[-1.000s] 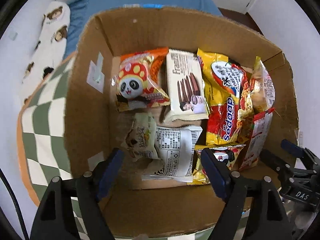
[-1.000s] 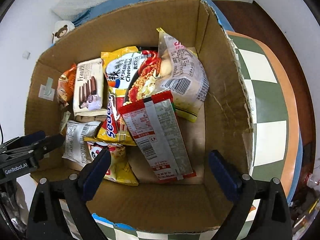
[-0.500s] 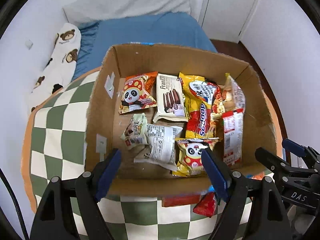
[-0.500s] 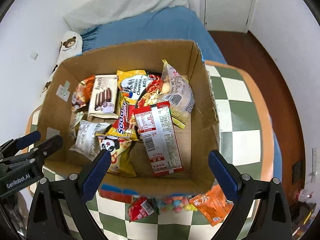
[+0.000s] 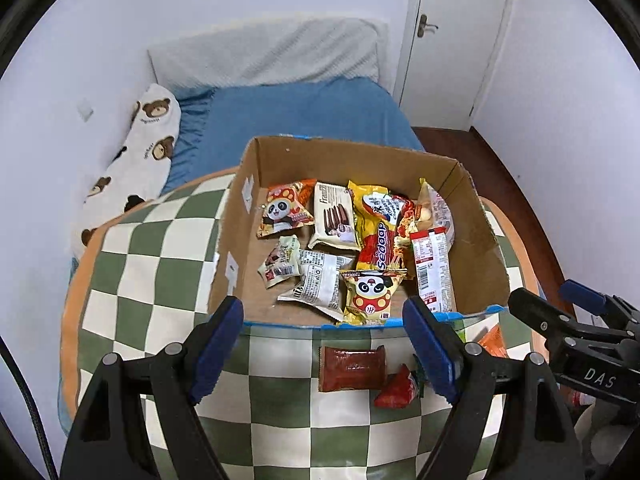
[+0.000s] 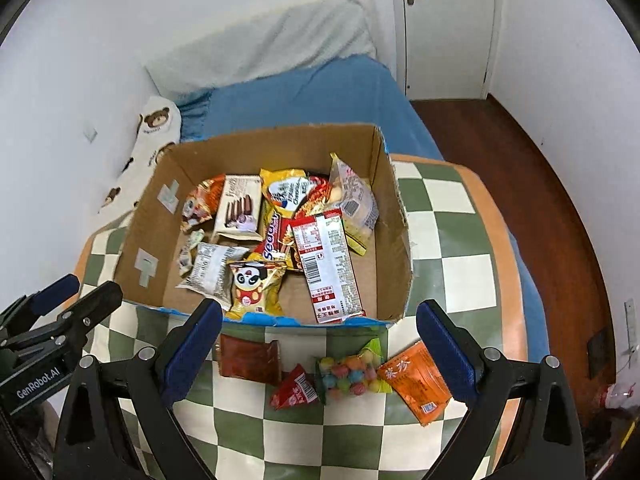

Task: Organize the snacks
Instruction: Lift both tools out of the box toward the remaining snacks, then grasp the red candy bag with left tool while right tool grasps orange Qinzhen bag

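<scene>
A cardboard box (image 5: 236,216) (image 6: 400,216) sits on a green-and-white checkered table and holds several snack packets, among them a panda packet (image 5: 370,294) (image 6: 252,284) and a long red-and-white packet (image 6: 328,268). In front of the box lie a brown packet (image 5: 352,368) (image 6: 248,358), a small red triangular packet (image 5: 398,388) (image 6: 294,390), a bag of coloured candy balls (image 6: 350,372) and an orange packet (image 6: 416,380). My left gripper (image 5: 324,344) hangs open above the brown packet, holding nothing. My right gripper (image 6: 320,354) is open and empty above the loose packets.
The checkered table (image 5: 152,264) (image 6: 452,248) has an orange rim. Behind it is a bed with a blue sheet (image 5: 296,116) and a bear-print pillow (image 5: 140,148). A white door (image 6: 444,28) and wooden floor (image 6: 532,184) lie to the right.
Both grippers have risen and drawn back from inside the box. The box looks smaller, and the loose packets in front of it have come into view. The jaws stayed open.
</scene>
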### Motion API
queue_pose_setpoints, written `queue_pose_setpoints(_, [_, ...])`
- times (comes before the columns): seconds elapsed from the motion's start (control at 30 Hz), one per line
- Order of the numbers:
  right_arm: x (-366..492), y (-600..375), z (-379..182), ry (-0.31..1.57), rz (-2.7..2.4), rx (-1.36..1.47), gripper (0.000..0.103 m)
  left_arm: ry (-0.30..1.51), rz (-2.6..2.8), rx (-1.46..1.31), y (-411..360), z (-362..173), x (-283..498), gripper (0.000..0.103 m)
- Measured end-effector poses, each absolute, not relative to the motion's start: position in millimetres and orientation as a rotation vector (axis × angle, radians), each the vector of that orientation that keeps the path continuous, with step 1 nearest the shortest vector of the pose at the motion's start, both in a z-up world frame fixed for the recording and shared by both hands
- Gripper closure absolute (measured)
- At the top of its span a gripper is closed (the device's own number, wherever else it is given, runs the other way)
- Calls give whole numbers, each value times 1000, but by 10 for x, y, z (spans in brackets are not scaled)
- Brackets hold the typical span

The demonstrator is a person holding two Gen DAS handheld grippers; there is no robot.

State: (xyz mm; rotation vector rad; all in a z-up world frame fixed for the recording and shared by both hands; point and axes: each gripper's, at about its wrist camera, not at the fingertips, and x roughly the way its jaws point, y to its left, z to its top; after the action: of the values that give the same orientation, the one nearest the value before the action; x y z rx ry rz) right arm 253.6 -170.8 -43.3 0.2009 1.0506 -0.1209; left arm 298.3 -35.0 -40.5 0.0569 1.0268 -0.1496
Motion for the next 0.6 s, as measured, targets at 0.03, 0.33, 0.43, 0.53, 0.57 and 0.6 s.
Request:
queue_pose_setpoints(0.03, [2488,-1696,-392,1040,-118,203,3,1020,-152,58,-354,-373,2944,22])
queue_pose_setpoints(0.33, [2163,-1837,-470,1061,-111,301,3,1025,-149,72,-483,-404,2720,22])
queue_pose_setpoints(0.43, [2069,-2050,-721,1118,-151,334,3,1119,-160,80,-576,-705,2697,22])
queue_pose_setpoints(0.53, [1992,-2326,-1128,1215,-193,359,3,1212,-173,113,-715,-1097,2677,22])
queue_pose_setpoints(0.57, [1976,-2394,-1239,1239,-207,355,3,1237,-177,142,-784,-1242,2664,22])
queue_pose_setpoints(0.6, [1963,-2479,-1398,1273,-216,345,3,1259,-194,174,-865,-1377,2648,22])
